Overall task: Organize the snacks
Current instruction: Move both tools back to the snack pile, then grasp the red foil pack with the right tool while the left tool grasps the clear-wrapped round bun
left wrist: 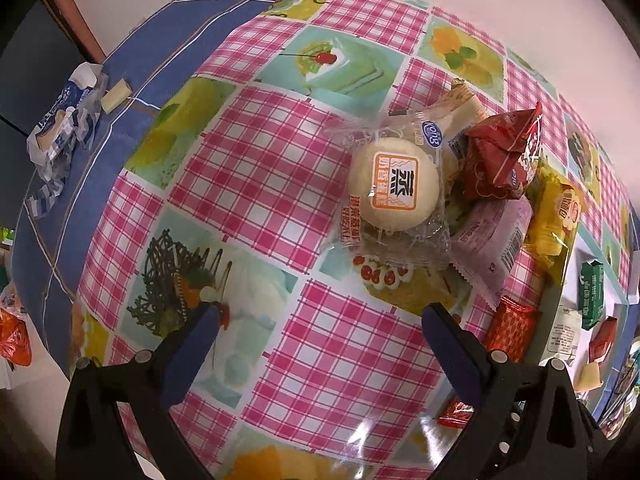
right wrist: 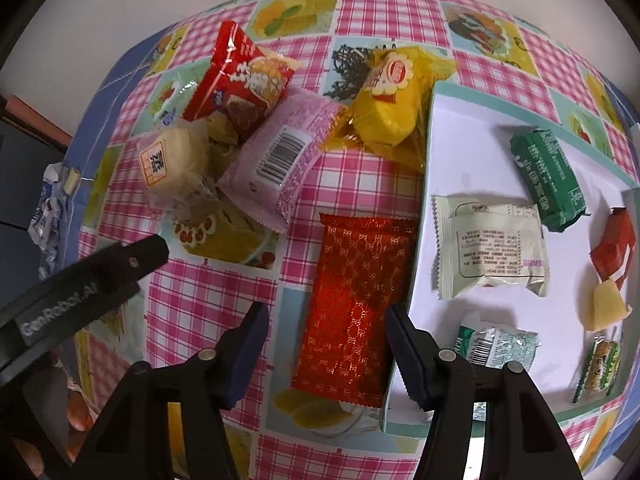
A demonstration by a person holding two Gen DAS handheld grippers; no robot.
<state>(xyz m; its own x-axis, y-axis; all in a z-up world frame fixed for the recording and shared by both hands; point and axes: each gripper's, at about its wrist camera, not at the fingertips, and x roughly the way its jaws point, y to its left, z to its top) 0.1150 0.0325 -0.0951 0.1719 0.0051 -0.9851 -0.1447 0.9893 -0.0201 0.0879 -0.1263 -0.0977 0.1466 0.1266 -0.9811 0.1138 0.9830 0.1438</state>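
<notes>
while the right gripper (right wrist: 326,354) hangs pointing nearly straight down over the red wafer pack (right wrist: 352,308), its jaws straddle the pack's near end, one finger on each long side. no pad clearly presses the foil; a strip of cloth shows between the left pad and the pack, and the right pad sits just beside the pack's right edge. so: partly spread, pack between, not pinched as far as i can see.

key relation: the pack's long axis runs away from the gripper, roughly parallel to the tray's (right wrist: 424,184) left edge, so the jaws cross its short width. good alignment for a close. the pack lies flat on the tablecloth (right wrist: 224,280), its right edge touching or just overlapping the tray's left rim; can't tell which. the right finger is over that rim, risk of catching it.

left gripper (left wrist: 320,320) is spread wide, nothing between the jaws, over bare cloth. the bun (left wrist: 394,182) lies ahead of it, on the near-left of the snack pile with the red bag (left wrist: 504,156), pink pack (left wrist: 494,240) and yellow pack (left wrist: 554,220). the wafer pack is off to its right, so the right hand is the nearer one.

tray already holds the green bar (right wrist: 548,180), white pack (right wrist: 490,250) and a few small items. judgement: next is close, lift, short move right into the tray.
</notes>
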